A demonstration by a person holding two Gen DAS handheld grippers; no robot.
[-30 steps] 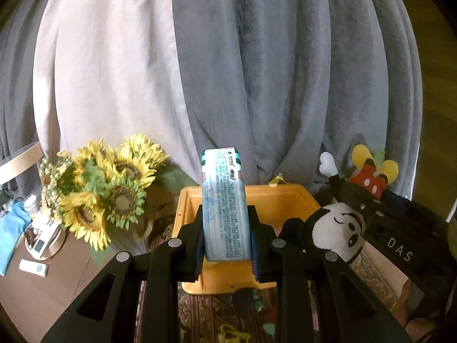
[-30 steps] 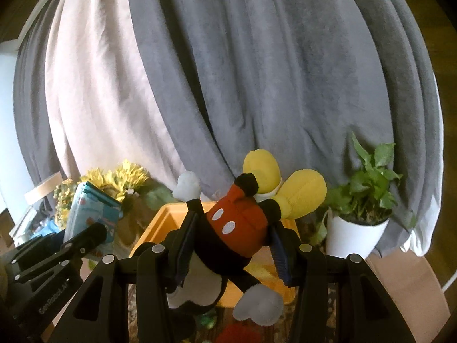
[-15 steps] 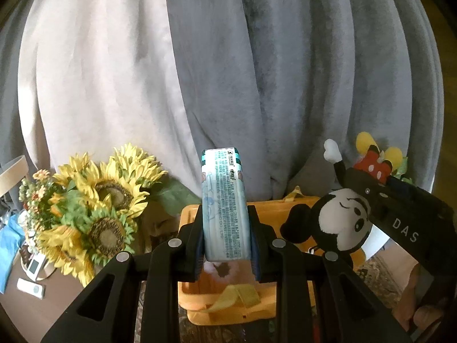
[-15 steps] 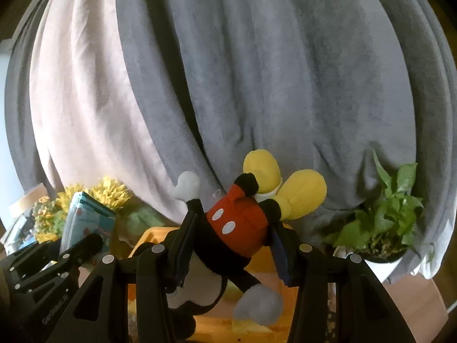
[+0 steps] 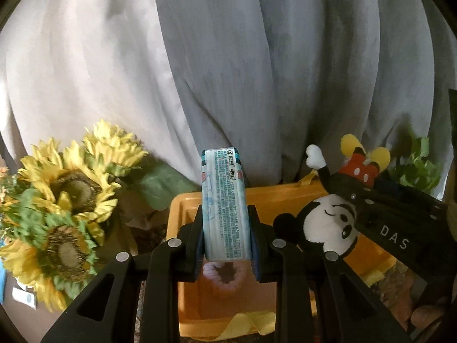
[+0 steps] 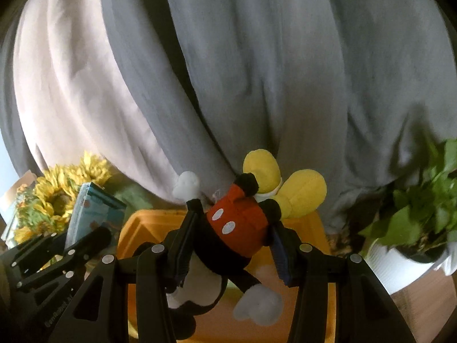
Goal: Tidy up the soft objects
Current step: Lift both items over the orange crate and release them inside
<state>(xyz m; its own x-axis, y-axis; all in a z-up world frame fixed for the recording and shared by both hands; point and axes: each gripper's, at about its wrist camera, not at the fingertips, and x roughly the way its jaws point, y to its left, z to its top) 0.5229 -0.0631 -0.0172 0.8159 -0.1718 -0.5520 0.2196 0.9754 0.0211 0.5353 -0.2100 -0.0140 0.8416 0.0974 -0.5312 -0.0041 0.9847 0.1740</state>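
Both loads over the bin, nothing dropped yet
Left hand-held gripper [image 5: 227,240] clamps tissue pack [image 5: 223,203], right hand-held gripper [image 6: 231,245] clamps mouse plush [image 6: 237,237], both above yellow bin [image 5: 285,197]; I see pink ring [image 5: 224,275] already inside

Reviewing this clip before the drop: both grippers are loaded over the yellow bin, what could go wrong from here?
1. The Mickey plush hangs upside down in the right gripper, limbs dangling; an arm could snag the yellow bin rim or a finger on release.
2. The left gripper and its tissue pack sit close beside the plush; simultaneous lowering may make the grippers collide.
3. A pink fluffy ring already lies under the pack, so it may land tilted.
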